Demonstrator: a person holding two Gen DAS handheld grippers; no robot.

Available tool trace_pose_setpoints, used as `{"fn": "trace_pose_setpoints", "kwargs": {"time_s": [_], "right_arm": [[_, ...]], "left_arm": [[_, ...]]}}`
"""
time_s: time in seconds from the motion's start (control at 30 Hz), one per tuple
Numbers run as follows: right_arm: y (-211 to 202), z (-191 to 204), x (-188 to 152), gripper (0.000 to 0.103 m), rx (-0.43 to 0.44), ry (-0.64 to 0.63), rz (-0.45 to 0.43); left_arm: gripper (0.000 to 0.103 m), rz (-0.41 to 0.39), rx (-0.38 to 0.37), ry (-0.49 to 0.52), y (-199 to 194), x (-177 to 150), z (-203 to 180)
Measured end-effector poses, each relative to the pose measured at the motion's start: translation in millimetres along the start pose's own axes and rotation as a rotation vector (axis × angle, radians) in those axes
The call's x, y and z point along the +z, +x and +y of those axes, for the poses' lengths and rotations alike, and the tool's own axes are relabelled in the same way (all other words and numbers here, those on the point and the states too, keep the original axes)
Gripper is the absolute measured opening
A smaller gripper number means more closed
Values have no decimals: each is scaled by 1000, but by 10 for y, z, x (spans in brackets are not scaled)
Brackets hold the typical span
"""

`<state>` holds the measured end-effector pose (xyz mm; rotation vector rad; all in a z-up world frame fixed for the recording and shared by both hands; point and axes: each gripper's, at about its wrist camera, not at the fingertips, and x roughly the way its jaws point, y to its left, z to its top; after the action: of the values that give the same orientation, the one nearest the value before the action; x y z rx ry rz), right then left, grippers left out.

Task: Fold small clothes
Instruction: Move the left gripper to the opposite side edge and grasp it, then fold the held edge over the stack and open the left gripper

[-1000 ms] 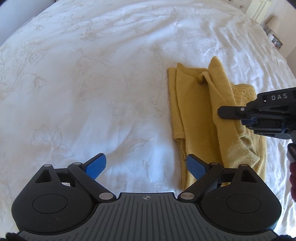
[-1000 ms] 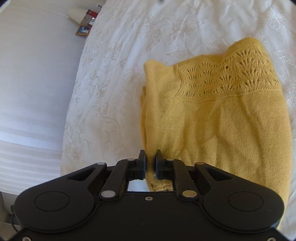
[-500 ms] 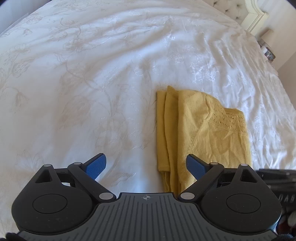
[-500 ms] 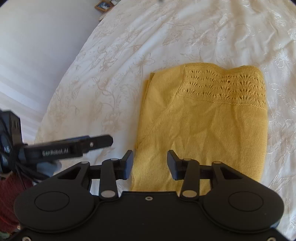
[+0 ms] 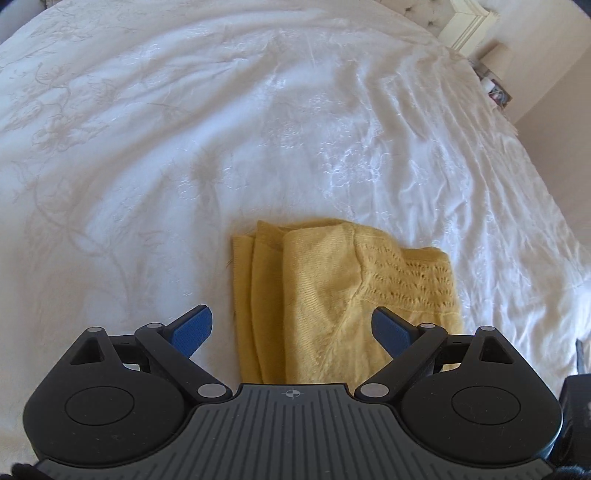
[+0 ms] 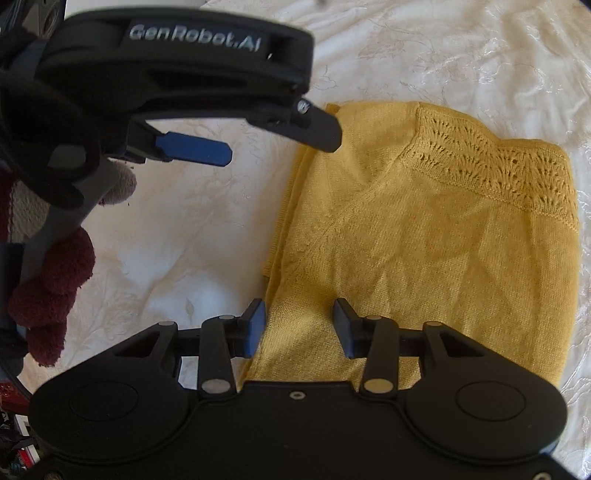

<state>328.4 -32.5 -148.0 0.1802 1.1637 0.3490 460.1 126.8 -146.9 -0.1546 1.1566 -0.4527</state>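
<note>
The bed (image 5: 258, 129) fills both of your views, covered in a white spread with a pale flower pattern and some creases toward its far right side. A cream headboard (image 5: 465, 22) shows at the top right corner of the left wrist view.

The yellow knitted top (image 6: 424, 240) lies folded flat on the bed, a rough rectangle with its layered edges stacked along the left side and a band of open lacework across the upper right part. It rests free on the spread; nothing grips it.

Your left gripper (image 5: 293, 326) hangs over the near end of the top with its jaws spread wide, one blue pad over bare bedspread and the other over the knit, neither pressing on it. From the right wrist view the same gripper (image 6: 280, 142) reaches in from the upper left, held by your gloved left hand (image 6: 48, 273) in dark red fabric.

Your right gripper (image 6: 299, 328) has its jaws partly apart after just opening and then easing back slightly, with the top's left edge below the gap and not pinched.
</note>
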Motion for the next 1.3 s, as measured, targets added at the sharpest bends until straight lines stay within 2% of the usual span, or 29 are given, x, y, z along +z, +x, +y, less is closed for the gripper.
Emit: {"fn": "trace_pose_setpoints", "kwargs": {"time_s": [0.13,0.2,0.33,0.4,0.47,0.57,0.67,0.77,0.83,0.87,1.07,1.2,1.3], "right_arm": [[6,-141,-53,43,4,76,7],[2,-207,-77,43,15,103,5],[-2,-243,-101,43,23,108,3],[-1,-245,-109,43,26,109,2],[-12,-265,-132,43,33,113,-1],[-3,-299,-124,43,44,118,-6],[-48,-324,-140,44,55,119,-14],[-110,-378,-160,47,68,125,-29],[-188,-401,-178,48,73,126,-45],[-221,-413,-186,48,73,127,-52],[-503,-604,-265,49,60,146,-112],[-697,-780,-286,57,39,178,-154],[-832,-871,-280,57,15,203,-186]], "left_arm": [[87,24,-68,18,242,77,-79],[87,49,-75,15,359,99,-92],[82,72,-99,-22,501,131,-55],[76,70,-121,-55,536,149,-22],[58,58,-144,-82,544,173,-2],[37,12,-133,-69,470,195,-56],[24,-27,-174,-29,346,171,-114],[14,-57,-165,-14,248,132,-109],[12,-78,-155,-30,199,103,-54],[7,-94,-143,-34,168,97,-30],[7,-133,-103,-37,38,78,27],[7,-162,-85,-9,6,86,0],[7,-154,-84,-21,18,111,-13]]}}
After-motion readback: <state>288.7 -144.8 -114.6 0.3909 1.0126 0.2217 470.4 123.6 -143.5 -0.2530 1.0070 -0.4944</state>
